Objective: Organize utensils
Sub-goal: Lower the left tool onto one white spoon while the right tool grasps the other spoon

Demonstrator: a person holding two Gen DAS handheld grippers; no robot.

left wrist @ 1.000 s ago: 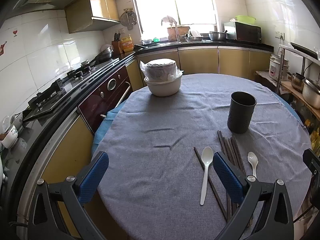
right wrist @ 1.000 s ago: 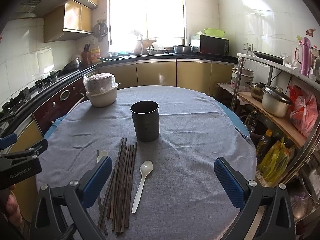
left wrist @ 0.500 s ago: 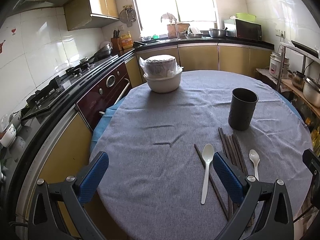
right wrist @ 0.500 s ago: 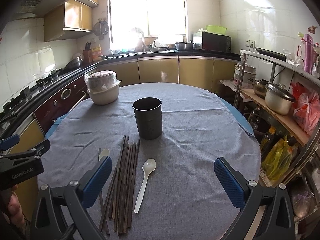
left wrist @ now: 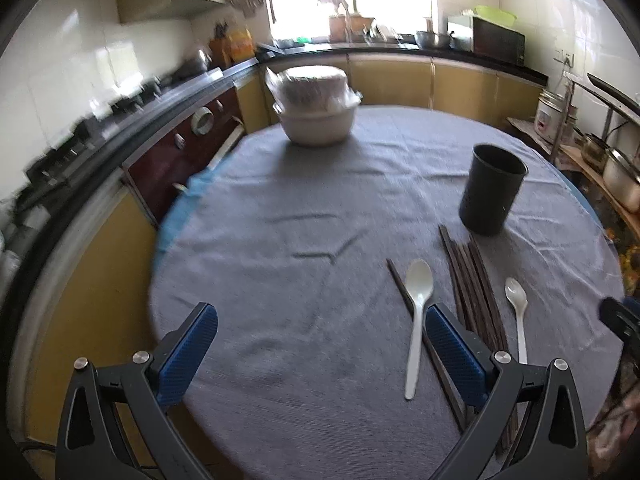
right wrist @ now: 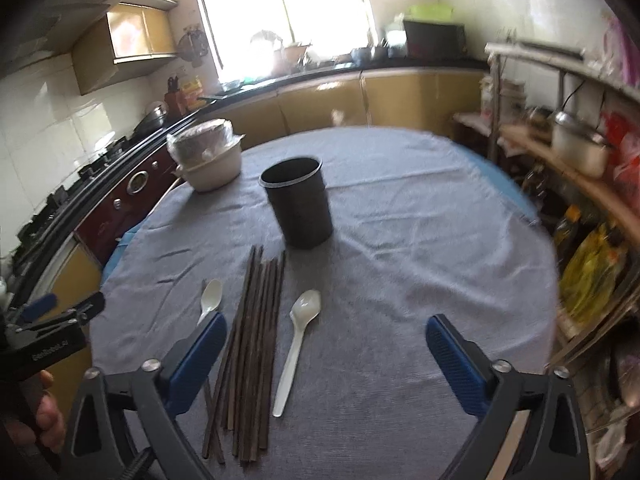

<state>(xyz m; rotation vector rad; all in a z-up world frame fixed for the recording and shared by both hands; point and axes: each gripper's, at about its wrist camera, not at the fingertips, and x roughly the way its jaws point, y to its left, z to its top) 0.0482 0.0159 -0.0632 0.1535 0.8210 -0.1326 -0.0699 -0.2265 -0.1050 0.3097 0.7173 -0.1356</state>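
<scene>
Right wrist view: chopsticks (right wrist: 256, 344) lie bundled between two white spoons (right wrist: 298, 344).

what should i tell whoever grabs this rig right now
Left tool: open, empty, over the near table edge.
Right tool: wide, jaws closing, nothing between the pads; chopsticks and one white spoon lie below it.
Second white spoon lies left of the chopsticks.
Black cup stands upright beyond them, apparently empty.
Done: nothing sorted.
Left: probably all chopsticks and both spoons into the cup.
</scene>
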